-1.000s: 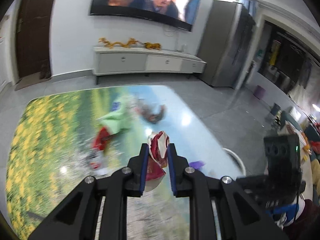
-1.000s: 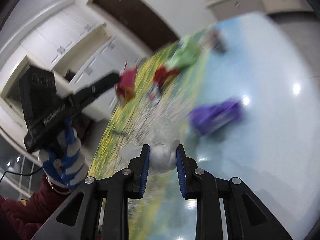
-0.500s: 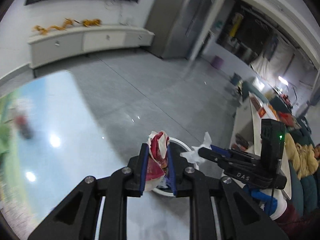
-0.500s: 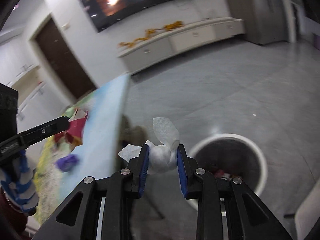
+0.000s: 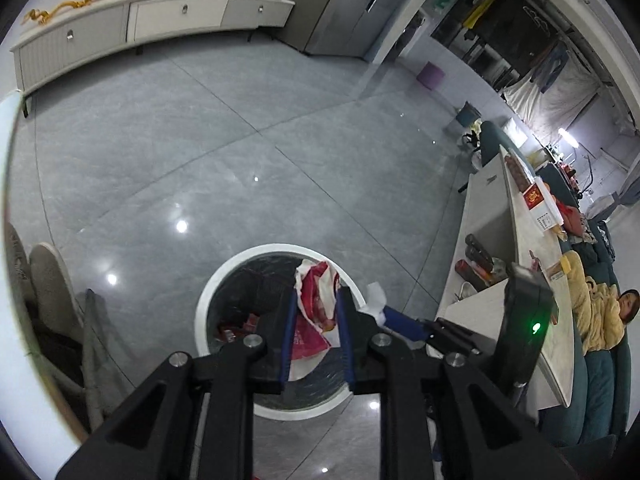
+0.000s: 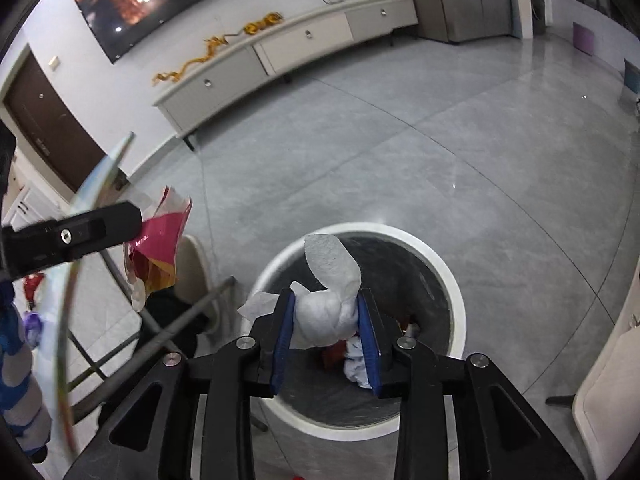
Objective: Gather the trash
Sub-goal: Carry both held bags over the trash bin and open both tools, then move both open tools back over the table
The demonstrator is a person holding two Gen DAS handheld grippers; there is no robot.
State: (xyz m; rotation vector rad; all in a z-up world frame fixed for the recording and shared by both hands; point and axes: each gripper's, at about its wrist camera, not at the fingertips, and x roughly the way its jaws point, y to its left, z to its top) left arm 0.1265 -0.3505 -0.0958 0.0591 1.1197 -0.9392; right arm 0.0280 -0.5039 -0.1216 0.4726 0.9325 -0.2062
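Observation:
My left gripper (image 5: 316,312) is shut on a crumpled red and white wrapper (image 5: 316,304) and holds it above a round white-rimmed trash bin (image 5: 224,284) on the floor. My right gripper (image 6: 326,316) is shut on a crumpled white tissue (image 6: 326,312) and holds it over the same bin (image 6: 452,280), which has red and white trash inside. The right gripper (image 5: 404,322) with the tissue (image 5: 376,300) shows at the bin's right rim in the left wrist view. The left gripper and its wrapper (image 6: 160,236) show at the left in the right wrist view.
The glass table edge (image 6: 96,184) with leftover trash (image 6: 32,320) is at the left, with a beige chair (image 5: 48,280) beside the bin. A TV cabinet (image 6: 280,48) stands along the far wall. A white counter (image 5: 516,232) is at the right. Grey tile floor surrounds the bin.
Both grippers swung from the table to above the floor bin, still holding the wrapper and the tissue. The bin now lies right below both.

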